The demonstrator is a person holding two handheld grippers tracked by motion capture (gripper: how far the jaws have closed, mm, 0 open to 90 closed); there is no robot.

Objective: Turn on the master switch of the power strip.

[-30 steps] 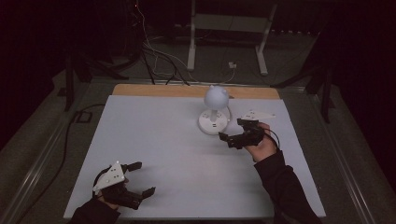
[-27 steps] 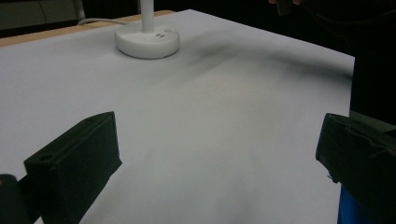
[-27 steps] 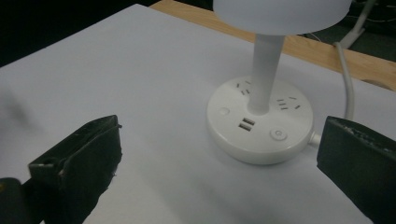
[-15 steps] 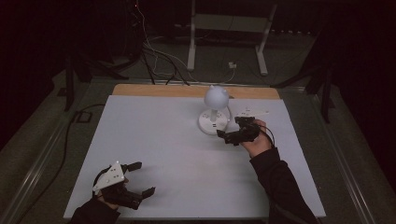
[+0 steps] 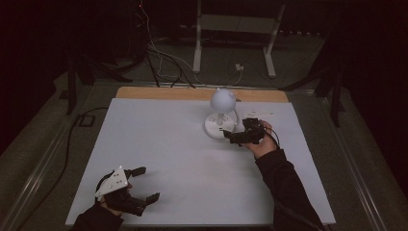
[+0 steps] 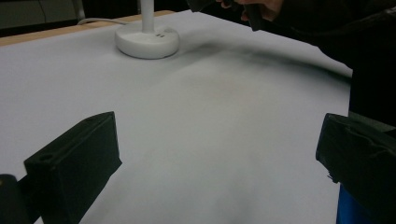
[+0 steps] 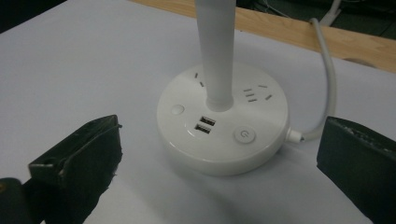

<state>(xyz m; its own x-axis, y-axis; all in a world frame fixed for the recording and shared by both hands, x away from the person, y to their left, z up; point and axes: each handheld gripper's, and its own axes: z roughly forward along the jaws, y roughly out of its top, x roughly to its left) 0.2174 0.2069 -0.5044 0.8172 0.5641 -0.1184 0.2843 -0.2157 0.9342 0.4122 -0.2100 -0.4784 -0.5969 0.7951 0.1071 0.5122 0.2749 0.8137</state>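
White lamp [image 7: 219, 116] stem upright, right tongs [image 7: 219, 154] apart, left tongs [image 6: 210, 154] apart.

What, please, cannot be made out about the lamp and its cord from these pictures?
- Lamp head: top edge cuts the stem in the right gripper view.
- Cord: its end runs off the top edge there.
- Base buttons: too small in the high view.
- Right gripper: top edge crops it in the left gripper view.
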